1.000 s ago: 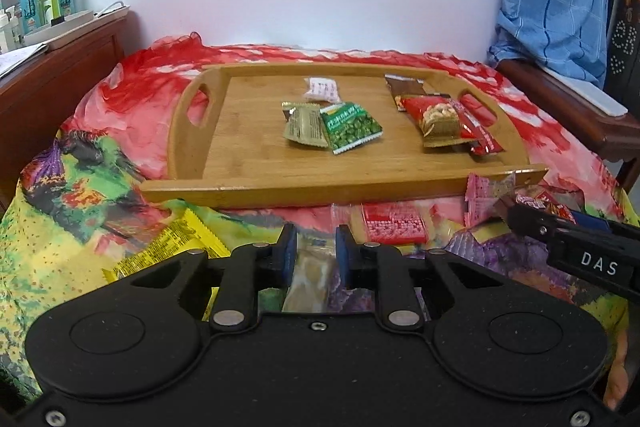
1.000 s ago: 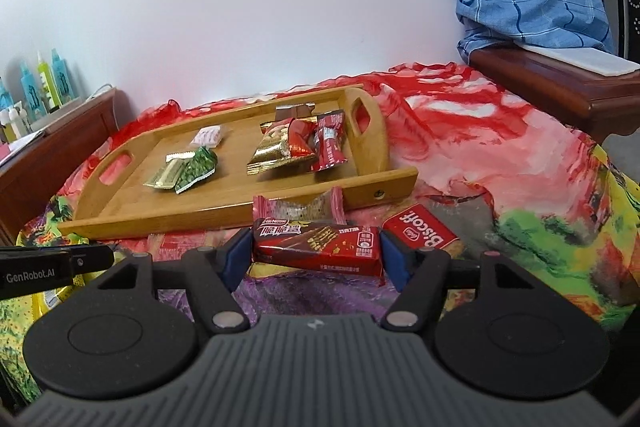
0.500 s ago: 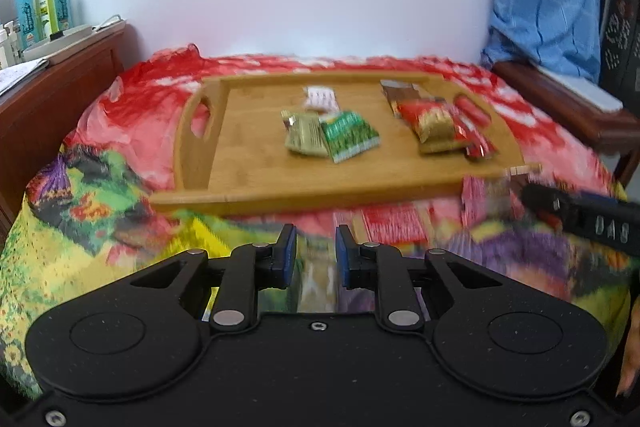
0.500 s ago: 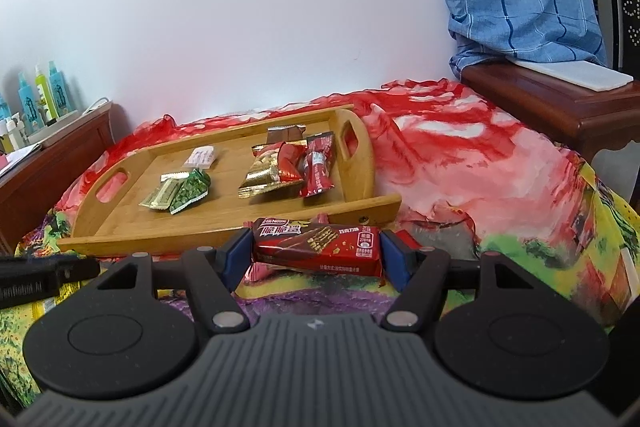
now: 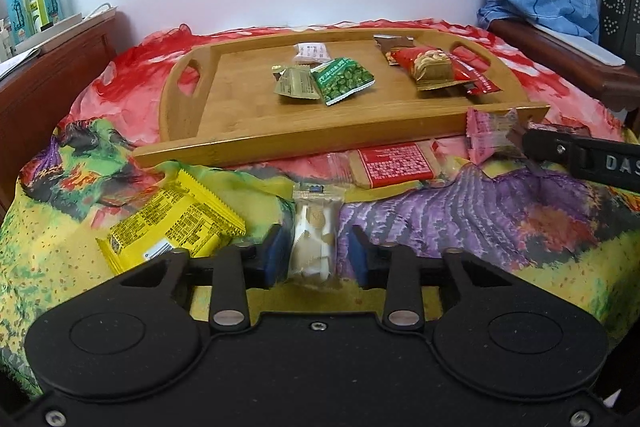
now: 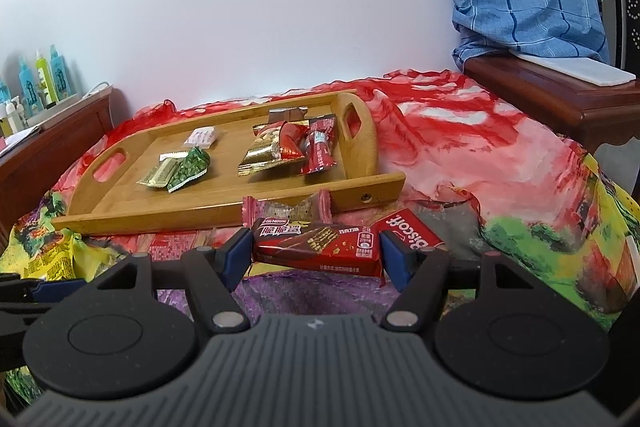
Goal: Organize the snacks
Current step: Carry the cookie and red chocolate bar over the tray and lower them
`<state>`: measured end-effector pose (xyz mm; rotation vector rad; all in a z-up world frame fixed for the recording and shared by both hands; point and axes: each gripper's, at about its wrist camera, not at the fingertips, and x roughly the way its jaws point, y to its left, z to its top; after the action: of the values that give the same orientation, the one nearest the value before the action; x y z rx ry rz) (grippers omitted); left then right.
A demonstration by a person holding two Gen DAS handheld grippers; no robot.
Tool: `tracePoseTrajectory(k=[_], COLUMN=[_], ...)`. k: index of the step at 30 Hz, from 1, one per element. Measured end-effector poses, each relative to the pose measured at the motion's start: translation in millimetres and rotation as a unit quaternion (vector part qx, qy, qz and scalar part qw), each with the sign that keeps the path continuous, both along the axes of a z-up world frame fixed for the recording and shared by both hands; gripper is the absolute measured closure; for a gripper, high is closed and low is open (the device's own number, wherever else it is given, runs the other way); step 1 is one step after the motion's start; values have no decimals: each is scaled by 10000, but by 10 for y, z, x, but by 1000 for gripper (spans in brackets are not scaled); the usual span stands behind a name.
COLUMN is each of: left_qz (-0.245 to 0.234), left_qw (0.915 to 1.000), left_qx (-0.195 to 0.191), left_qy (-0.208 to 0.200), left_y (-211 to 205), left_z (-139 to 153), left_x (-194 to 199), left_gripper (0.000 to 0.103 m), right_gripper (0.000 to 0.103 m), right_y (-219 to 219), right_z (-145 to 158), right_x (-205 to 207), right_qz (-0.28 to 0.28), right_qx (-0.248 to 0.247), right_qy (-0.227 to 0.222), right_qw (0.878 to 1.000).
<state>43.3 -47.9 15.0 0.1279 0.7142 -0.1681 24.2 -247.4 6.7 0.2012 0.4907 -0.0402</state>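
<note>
My left gripper [image 5: 316,253] is shut on a small clear-wrapped white candy packet [image 5: 314,231], held above the colourful cloth. My right gripper [image 6: 316,253] is shut on a red chocolate wafer bar [image 6: 318,247], gripped by its ends. The wooden tray [image 5: 240,131] lies ahead in both views, also in the right wrist view [image 6: 120,215]. On it are a green pea packet [image 5: 342,79], a gold packet [image 5: 296,85], a white packet [image 5: 312,51] and red nut packets [image 5: 436,69].
On the cloth in front of the tray lie a yellow packet [image 5: 172,223], a red flat packet [image 5: 394,165], a pink-ended candy [image 6: 286,211] and a red Biscoff packet [image 6: 408,233]. Wooden furniture stands on both sides. Bottles [image 5: 30,1] stand far left.
Both grippers have lifted and drawn back a little with their snacks. The left gripper's white packet now shows clearly between its fingers.
</note>
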Motion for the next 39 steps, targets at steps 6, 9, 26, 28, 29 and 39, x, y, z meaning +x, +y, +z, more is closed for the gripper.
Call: tracePoseTrajectory(k=[6, 9, 26, 28, 29, 39], left_qz=[106, 154, 364, 390, 400, 365], left_qw=[9998, 9997, 9965, 9961, 9960, 9951], left_qx=[-147, -184, -601, -651, -676, -892], left_qy=[58, -89, -458, -440, -423, -228], left_y=[26, 46, 254, 291, 310, 414], left_z=[80, 192, 783, 822, 846, 923], left_x=[43, 22, 506, 626, 697, 1448], left_gripper=[83, 83, 83, 83, 83, 83], right_gripper=[33, 33, 33, 33, 33, 33], right_y=[1, -11, 65, 72, 80, 238], right_z=[26, 63, 463, 522, 546, 746], right_x=[-1, 12, 411, 511, 565, 1251], right_qz=[25, 36, 326, 400, 436, 929], right_qx=[27, 78, 12, 29, 31, -199], right_qy=[-40, -85, -377, -383, -391, -262], right_qw=[10000, 9999, 9988, 9985, 9983, 9951])
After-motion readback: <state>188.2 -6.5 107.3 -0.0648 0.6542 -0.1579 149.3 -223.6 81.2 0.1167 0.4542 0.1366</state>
